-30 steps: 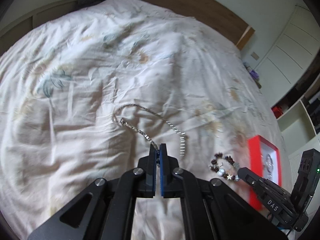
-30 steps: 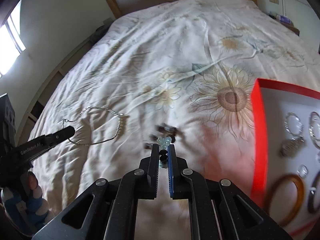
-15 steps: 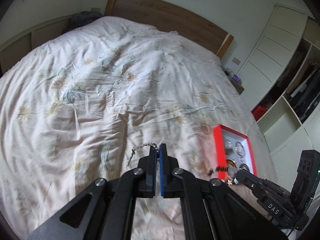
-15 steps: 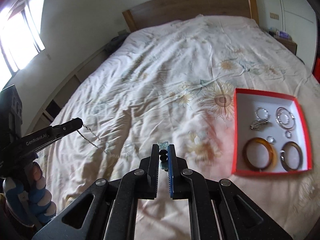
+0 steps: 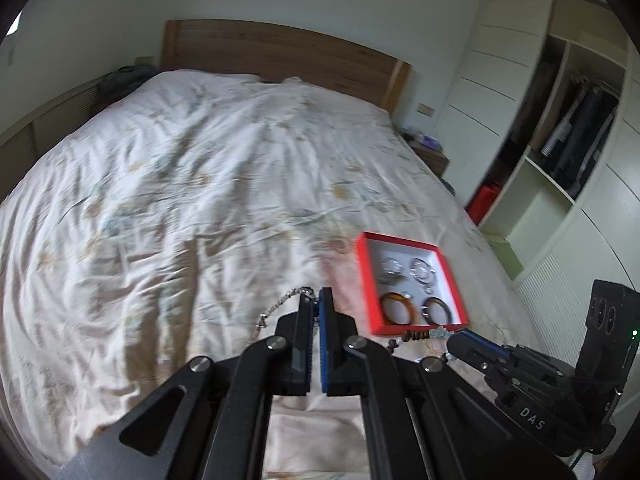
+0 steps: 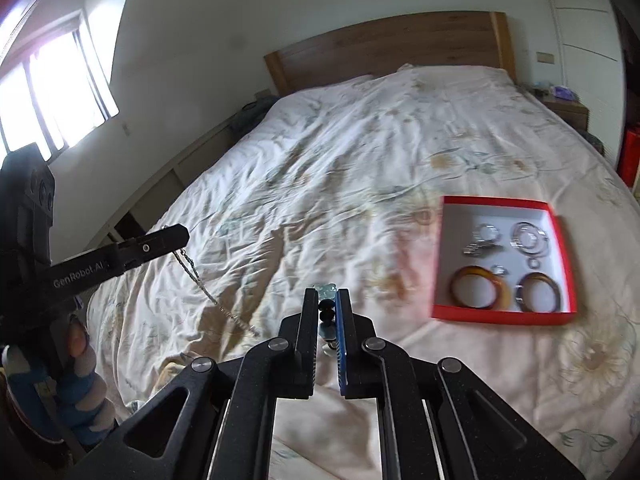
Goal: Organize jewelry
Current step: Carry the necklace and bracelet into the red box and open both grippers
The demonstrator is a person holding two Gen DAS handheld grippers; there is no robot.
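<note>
a: what does each claw carry?
b: left claw (image 5: 315, 300) pinches a silver chain (image 6: 200, 280); right claw (image 6: 327, 300) grips a beaded bracelet (image 6: 326, 310), both above the bed (image 6: 360, 152).
a: the box?
b: red jewelry box (image 6: 438, 256) lies on the bed, two o'clock of the right claw.

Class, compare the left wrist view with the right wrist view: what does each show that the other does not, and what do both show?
Only the left wrist view shows the open wardrobe with hanging clothes.

Only the right wrist view shows the bright window and the gloved hand holding the left gripper.

Both show the bed, the wooden headboard, the red jewelry box, the silver chain in the left gripper, and the beaded bracelet in the right gripper.
</note>
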